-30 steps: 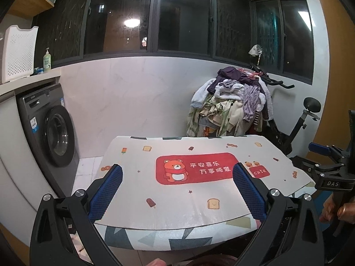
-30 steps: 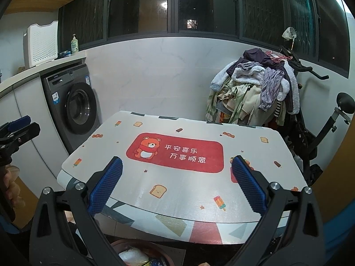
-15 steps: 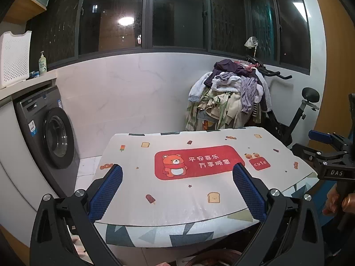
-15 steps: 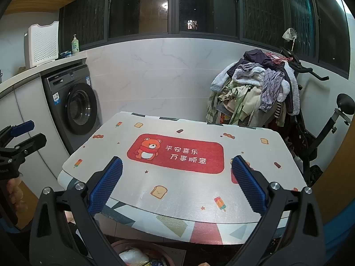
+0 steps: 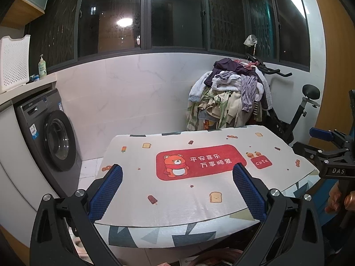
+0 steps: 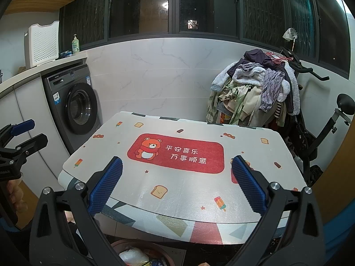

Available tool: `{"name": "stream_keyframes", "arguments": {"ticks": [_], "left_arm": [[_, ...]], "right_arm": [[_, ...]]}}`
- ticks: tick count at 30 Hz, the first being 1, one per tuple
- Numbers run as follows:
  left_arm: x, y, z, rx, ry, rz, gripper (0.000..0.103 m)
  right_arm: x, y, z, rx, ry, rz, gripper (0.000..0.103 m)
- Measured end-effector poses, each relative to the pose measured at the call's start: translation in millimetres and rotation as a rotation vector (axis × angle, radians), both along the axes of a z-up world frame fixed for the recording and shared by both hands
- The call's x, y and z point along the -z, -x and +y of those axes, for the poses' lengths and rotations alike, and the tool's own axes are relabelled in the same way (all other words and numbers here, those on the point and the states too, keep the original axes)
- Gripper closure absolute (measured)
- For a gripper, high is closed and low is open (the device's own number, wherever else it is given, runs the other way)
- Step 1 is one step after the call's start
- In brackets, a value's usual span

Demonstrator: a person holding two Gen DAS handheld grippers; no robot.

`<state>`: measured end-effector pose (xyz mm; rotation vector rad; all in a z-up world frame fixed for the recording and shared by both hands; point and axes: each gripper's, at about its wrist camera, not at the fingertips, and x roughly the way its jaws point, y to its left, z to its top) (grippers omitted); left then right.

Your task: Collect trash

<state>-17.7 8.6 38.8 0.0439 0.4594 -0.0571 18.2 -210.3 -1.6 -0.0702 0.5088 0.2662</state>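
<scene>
Both the left gripper (image 5: 177,187) and the right gripper (image 6: 176,185) have their jaws wide apart, holding nothing, above the table (image 6: 184,190). Below the right jaws, under the table's near edge, trash (image 6: 133,256) lies in a bin (image 6: 159,249).

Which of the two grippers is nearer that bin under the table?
Probably the right gripper: its view shows the bin with trash directly below. The left gripper sees only a rim sliver. Both are open and empty.
</scene>
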Motion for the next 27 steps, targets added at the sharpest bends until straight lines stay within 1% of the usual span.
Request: {"name": "stream_keyframes", "arguments": {"ticks": [19, 27], "left_arm": [[3, 0, 4, 0.004, -0.003, 0.004, 0.006], [3, 2, 3, 0.009, -0.024, -0.005, 0.006]], "right_arm": [[9, 2, 3, -0.006, 0.013, 0.021, 0.006], [11, 1, 4, -0.008, 0.016, 0.026, 0.006]]}}
